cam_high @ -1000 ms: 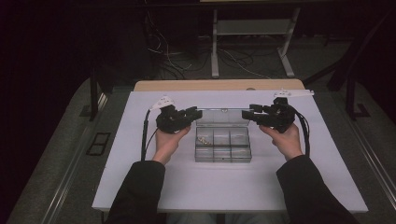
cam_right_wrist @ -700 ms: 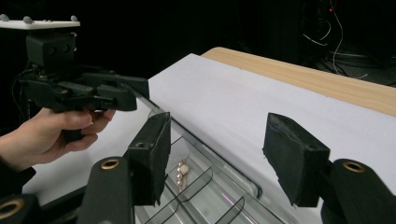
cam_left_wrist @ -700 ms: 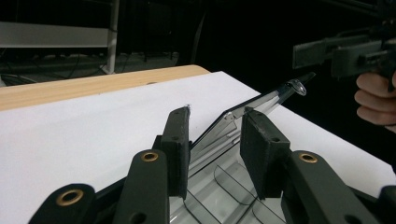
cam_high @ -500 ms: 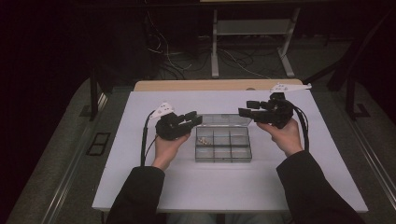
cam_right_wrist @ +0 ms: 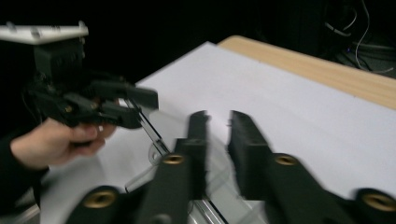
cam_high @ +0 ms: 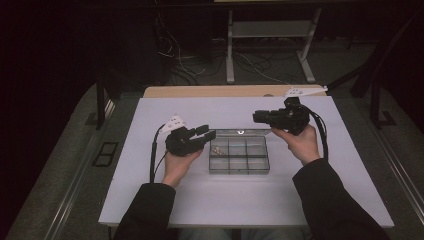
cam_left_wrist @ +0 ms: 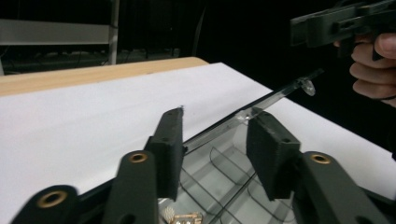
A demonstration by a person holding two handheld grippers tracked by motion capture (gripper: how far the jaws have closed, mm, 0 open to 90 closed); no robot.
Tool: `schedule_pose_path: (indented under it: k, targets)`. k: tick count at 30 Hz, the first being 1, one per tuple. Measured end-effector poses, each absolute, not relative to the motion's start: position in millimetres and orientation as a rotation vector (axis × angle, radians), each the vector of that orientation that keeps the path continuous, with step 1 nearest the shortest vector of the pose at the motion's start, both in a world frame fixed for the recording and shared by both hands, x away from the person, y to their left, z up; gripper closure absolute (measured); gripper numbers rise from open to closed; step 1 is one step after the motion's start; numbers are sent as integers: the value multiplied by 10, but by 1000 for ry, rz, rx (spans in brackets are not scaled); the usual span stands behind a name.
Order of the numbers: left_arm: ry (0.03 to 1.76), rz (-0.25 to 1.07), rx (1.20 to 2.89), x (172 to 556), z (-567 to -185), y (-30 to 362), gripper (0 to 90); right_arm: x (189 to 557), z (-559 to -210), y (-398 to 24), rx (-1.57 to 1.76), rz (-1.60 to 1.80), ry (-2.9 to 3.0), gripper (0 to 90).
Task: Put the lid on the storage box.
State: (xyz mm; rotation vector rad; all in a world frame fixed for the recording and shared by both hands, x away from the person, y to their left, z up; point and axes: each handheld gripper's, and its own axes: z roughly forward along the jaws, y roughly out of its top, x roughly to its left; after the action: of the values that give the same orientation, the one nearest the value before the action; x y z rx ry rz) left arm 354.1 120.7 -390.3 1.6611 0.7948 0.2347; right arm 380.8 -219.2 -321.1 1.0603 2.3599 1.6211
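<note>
A clear compartment box [cam_high: 239, 161] lies mid-table, its lid [cam_high: 240, 132] raised along the back edge. Small brass parts [cam_high: 217, 149] sit in its back-left compartment and appear again [cam_left_wrist: 182, 217] in the left gripper view. My left gripper [cam_high: 206, 132] is at the lid's left end. Its jaws have just been opening, and the thin lid edge [cam_left_wrist: 280, 93] runs between them untouched [cam_left_wrist: 217, 116]. My right gripper [cam_high: 256, 118] hovers over the lid's right end. Its jaws [cam_right_wrist: 218, 115] have just been closing to a narrow gap with nothing in it.
The white table top [cam_high: 240, 200] extends around the box, with a wooden strip [cam_high: 225, 91] behind it. Beyond lie a dark floor, cables and a metal stand [cam_high: 270, 30]. Each gripper's cable trails beside its hand.
The right gripper's jaws have narrowed and it sits a little higher over the lid. The left gripper has shifted slightly nearer and its jaws have widened.
</note>
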Motion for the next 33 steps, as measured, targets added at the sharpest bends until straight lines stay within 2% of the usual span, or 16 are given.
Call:
schedule_pose_path:
  k: [3,9,33]
  targets:
    - [821,228,1663,3523,-3925,1211,466,3770,-3243,-2150,1029,1541,2400,891]
    - [871,226,1659,3492,-3943,1226,367,3718,-3346,-2117,1040,1449,2440,893]
    - [887,179,1753,3330,-4117,1249,335,3515,-3672,-2169,1072,1509,2472,892]
